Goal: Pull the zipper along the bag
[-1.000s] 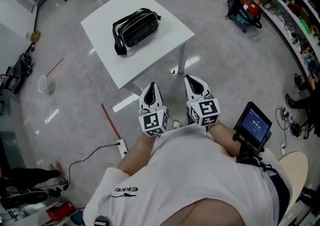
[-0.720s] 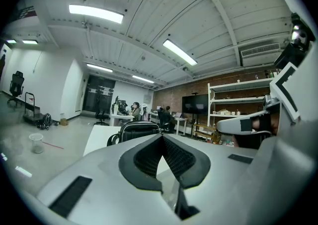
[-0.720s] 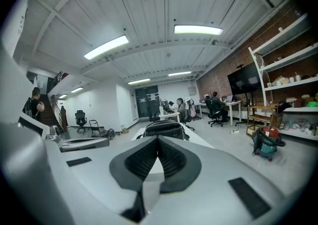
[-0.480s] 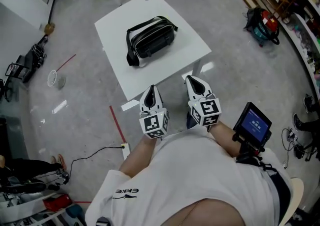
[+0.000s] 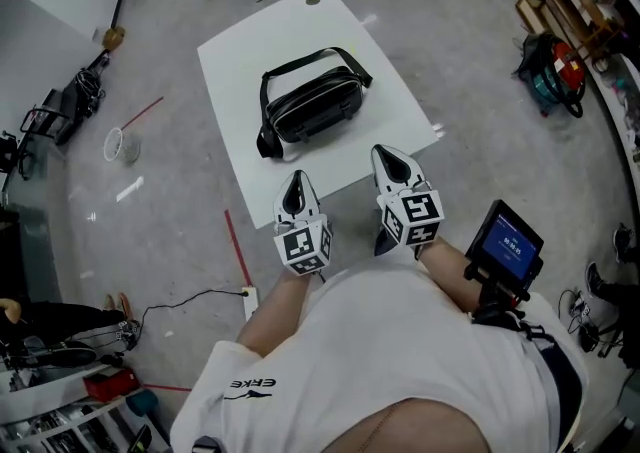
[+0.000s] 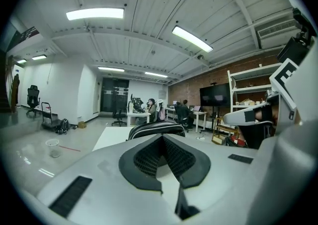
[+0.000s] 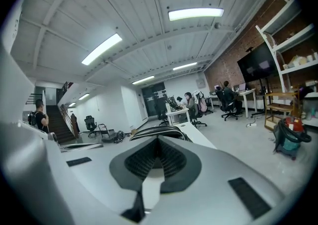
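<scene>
Nearer than a second ago: worktop [image 5: 235, 71] and bag [image 5: 312, 106], both slid down the head view toward me; tools unmoved before my chest.

My left tool [image 5: 296, 183]: jaws pressed together, nothing between them. My right tool [image 5: 391, 159]: jaws likewise together, empty, just beside the left. Both tips overlap the worktop's near edge in the head view.

Bag: black, pale trim, strap looped over its top; lies mid-worktop, apart from both tools.

Floor: grey; red stripe [image 5: 238, 251] left of my left tool; cup [image 5: 120, 144] farther left.

Screen [image 5: 507, 246]: lit blue, by my right forearm.
</scene>
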`<state>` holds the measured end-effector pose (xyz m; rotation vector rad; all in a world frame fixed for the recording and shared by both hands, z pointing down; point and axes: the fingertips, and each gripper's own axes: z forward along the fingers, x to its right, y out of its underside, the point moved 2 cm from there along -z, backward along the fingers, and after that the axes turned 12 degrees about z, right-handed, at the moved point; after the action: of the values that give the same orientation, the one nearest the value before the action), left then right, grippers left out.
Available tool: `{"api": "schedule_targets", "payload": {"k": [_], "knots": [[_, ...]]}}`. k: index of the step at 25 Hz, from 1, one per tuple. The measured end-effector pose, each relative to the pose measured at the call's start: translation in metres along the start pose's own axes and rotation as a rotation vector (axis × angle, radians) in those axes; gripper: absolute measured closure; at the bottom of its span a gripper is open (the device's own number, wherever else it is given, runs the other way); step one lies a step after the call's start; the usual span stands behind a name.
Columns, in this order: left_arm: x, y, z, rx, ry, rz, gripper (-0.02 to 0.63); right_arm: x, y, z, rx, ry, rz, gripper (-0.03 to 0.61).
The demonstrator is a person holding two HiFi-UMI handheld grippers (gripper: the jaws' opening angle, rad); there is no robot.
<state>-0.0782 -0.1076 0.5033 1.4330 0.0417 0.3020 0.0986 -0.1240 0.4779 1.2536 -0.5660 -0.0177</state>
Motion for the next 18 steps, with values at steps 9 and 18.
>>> {"api": "schedule_targets", "payload": {"k": [9, 18], "knots": [[-0.11, 0.009, 0.061, -0.123, -0.102, -0.041, 0.61, -0.026, -0.013, 0.125, -0.133, -0.017, 0.099, 0.574], [-0.134, 0.019, 0.068, -0.152, -0.226, -0.042, 0.61, -0.002, -0.005, 0.157, -0.179, -0.045, 0.176, 0.574]]}}
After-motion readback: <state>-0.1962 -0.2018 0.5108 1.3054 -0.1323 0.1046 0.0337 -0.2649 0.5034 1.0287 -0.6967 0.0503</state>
